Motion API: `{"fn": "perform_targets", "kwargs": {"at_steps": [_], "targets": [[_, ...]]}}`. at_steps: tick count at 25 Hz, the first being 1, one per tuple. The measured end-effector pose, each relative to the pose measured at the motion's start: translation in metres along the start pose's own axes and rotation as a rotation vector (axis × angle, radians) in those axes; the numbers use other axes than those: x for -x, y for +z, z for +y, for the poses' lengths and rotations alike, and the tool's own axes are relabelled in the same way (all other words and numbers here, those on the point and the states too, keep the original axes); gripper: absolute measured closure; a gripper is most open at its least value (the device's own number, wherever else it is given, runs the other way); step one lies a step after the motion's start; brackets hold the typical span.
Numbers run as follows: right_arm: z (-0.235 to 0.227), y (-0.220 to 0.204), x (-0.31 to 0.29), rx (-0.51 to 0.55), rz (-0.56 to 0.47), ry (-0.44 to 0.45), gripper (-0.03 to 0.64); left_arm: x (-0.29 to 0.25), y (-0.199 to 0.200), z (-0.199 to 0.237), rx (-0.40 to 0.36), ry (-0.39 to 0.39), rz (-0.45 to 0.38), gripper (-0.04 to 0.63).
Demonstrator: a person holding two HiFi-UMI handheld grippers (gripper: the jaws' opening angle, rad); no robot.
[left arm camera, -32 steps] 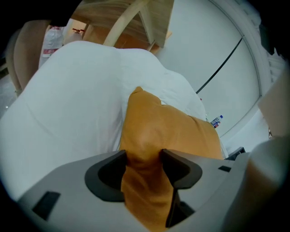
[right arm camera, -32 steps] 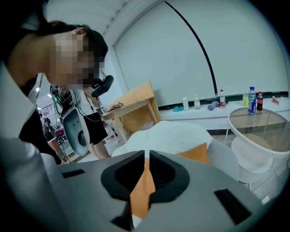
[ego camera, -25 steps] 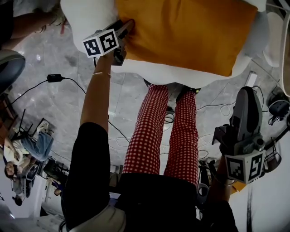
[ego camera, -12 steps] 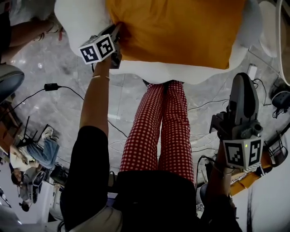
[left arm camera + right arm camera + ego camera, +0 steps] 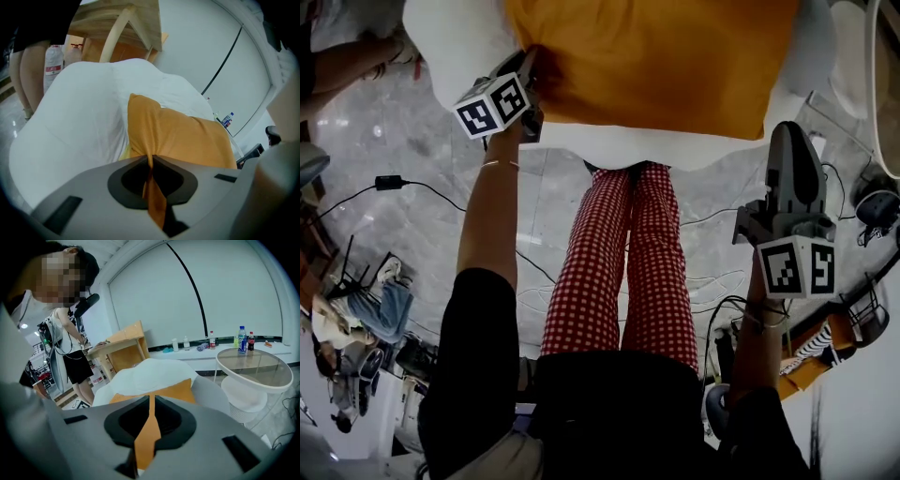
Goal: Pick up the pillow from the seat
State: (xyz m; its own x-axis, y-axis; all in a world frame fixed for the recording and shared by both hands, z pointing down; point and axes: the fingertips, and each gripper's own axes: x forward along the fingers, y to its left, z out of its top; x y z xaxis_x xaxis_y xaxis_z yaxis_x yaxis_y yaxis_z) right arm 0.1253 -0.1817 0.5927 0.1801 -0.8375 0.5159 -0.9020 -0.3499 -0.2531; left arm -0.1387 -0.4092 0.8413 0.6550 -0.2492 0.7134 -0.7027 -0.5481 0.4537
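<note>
An orange pillow (image 5: 656, 56) lies on a white, puffy seat (image 5: 450, 47). My left gripper (image 5: 534, 64) is at the pillow's near left corner. In the left gripper view its jaws have just closed, and my left gripper (image 5: 151, 158) is shut on a fold of the pillow (image 5: 183, 136), which still rests on the seat (image 5: 75, 122). My right gripper (image 5: 792, 133) hangs shut and empty just off the seat's front right edge, apart from the pillow. In the right gripper view my right gripper (image 5: 151, 399) points at the pillow (image 5: 176, 390) ahead.
The person's legs in red-checked trousers (image 5: 628, 262) stand against the seat's front. Cables (image 5: 403, 183) trail over the grey floor. A round glass table (image 5: 253, 362) with bottles (image 5: 241, 341) is to the right. A wooden table (image 5: 122, 341) and a standing person (image 5: 70, 352) are behind the seat.
The right gripper has moved up the picture, closer to the seat's front right edge. The left gripper has stayed at the pillow's left corner.
</note>
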Motion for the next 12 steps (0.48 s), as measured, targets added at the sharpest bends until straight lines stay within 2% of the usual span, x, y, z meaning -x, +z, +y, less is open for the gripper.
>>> {"fn": "perform_targets", "kwargs": {"at_steps": [5, 12], "targets": [[-0.027, -0.016, -0.009, -0.020, 0.029, -0.044, 0.591, 0.005, 0.000, 0.001, 0.063, 0.021, -0.030, 0.561], [-0.055, -0.030, -0.022, -0.030, 0.066, -0.078, 0.586, 0.009, -0.001, -0.004, 0.029, 0.039, -0.023, 0.561]]}}
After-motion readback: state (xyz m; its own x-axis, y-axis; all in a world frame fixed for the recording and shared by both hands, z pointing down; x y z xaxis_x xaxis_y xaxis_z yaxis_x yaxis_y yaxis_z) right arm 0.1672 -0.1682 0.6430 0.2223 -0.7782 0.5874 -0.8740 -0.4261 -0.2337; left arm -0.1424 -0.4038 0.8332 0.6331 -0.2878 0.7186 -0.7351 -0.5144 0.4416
